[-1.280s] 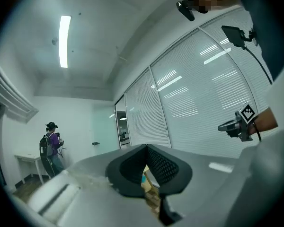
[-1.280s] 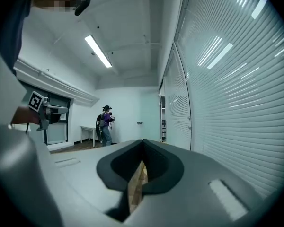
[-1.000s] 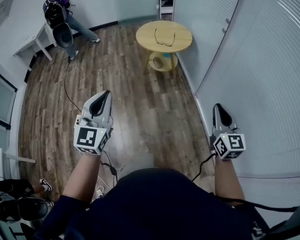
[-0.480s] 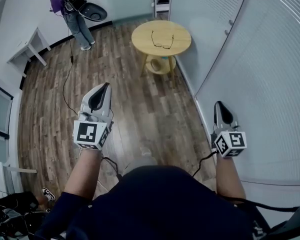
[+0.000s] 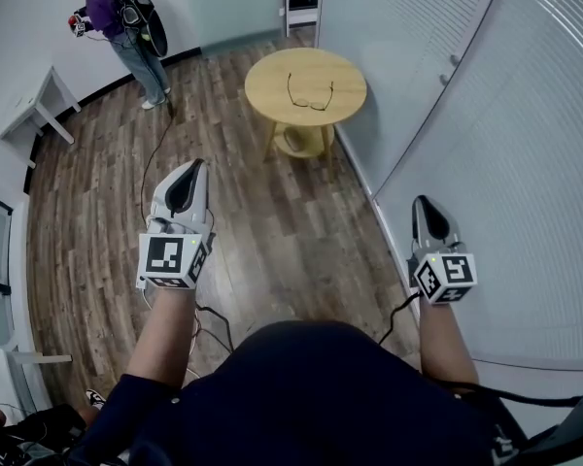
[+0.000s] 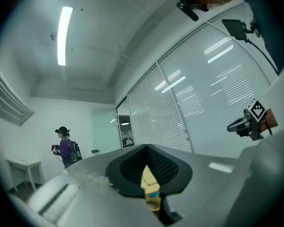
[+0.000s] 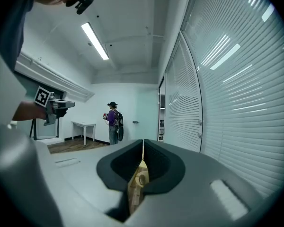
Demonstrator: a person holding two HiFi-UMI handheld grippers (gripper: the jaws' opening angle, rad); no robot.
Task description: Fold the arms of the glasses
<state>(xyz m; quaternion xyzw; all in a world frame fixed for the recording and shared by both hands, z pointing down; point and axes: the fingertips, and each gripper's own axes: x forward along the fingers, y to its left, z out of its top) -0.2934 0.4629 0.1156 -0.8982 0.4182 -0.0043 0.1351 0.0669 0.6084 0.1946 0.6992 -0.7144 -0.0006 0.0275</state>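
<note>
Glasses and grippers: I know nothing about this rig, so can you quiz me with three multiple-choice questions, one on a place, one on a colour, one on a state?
1. Where are the glasses? A on the floor; B on the round table; C in a gripper.
2. What colour is the round table's top? A black; B red; C light wood.
3. How are the jaws of the left gripper and right gripper? A shut, empty; B wide open; C clamped on the glasses.

Answers: B, they lie on the round table, well ahead of both grippers. C, its top is pale yellowish wood. A, each gripper view shows its jaws together with nothing between.
</note>
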